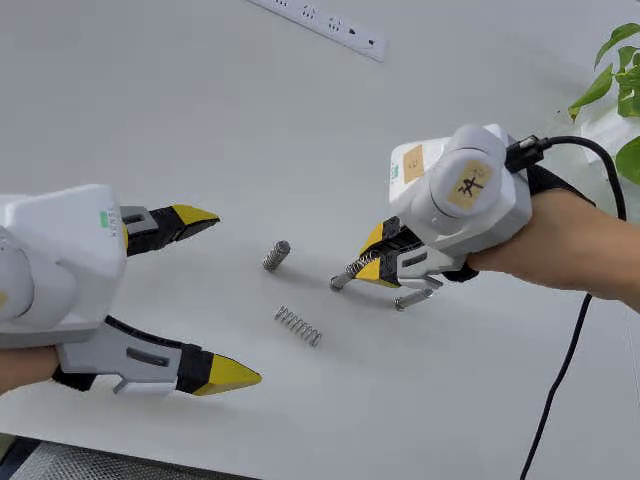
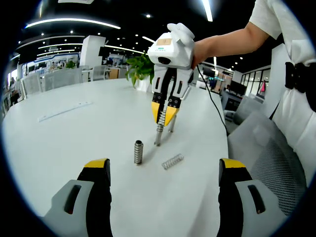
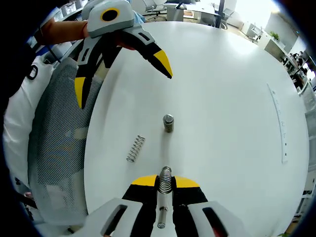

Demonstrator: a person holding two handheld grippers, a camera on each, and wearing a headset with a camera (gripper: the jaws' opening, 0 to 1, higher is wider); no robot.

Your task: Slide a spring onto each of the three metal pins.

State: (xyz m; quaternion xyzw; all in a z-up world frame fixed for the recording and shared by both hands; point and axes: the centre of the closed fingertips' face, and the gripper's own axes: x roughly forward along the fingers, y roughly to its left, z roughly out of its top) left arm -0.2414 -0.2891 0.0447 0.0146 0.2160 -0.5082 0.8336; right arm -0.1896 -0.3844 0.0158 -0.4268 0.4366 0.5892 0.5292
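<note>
Right gripper (image 3: 165, 183): clamped on a pin (image 3: 161, 215) wearing a spring (image 3: 166, 177).
Left gripper (image 1: 225, 296): jaws wide apart.
Ahead of right gripper: upright sprung pin (image 3: 168, 122), loose spring (image 3: 135, 148).
Head view: third pin (image 1: 412, 297) lying beneath right gripper.

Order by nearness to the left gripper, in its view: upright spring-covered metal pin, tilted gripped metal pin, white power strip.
1. Upright spring-covered metal pin, centre.
2. Tilted gripped metal pin, behind it.
3. White power strip, far left.

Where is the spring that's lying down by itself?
The loose spring lies flat on the white table in the head view, between the left gripper and right gripper, just nearer the person than the upright pin.
</note>
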